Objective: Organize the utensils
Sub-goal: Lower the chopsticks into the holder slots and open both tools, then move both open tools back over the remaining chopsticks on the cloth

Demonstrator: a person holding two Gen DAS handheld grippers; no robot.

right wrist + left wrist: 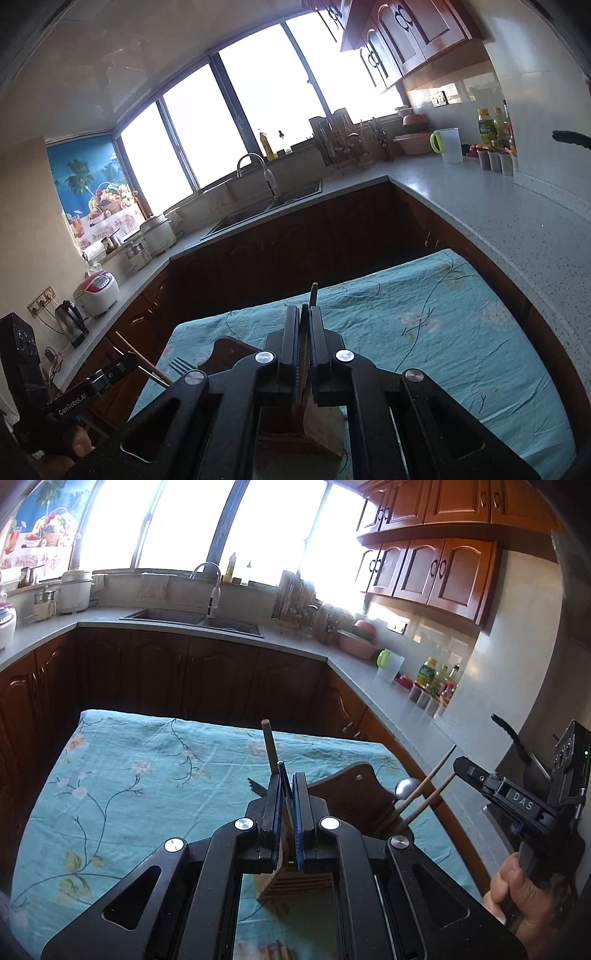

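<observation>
My left gripper (287,779) is shut on a thin dark utensil (282,775) above a wooden slotted block (291,884) on the teal cloth. A brown handle (269,746) stands up just left of the fingers. A dark wooden holder (354,797) to the right holds chopsticks (424,794), a metal spoon (405,787) and a fork (256,787). My right gripper (303,314) is shut on a dark-handled utensil (314,295) over the block (321,424). The fork (181,365) and chopsticks (142,363) show at the left. The right gripper's body (517,805) shows in the left view.
The teal floral tablecloth (129,775) covers a table in a U-shaped kitchen. Grey counters (498,206) carry a sink (192,620), dish rack (295,605), pink bowls, a jug and bottles. A rice cooker (98,291) and kettle (72,323) stand at the left.
</observation>
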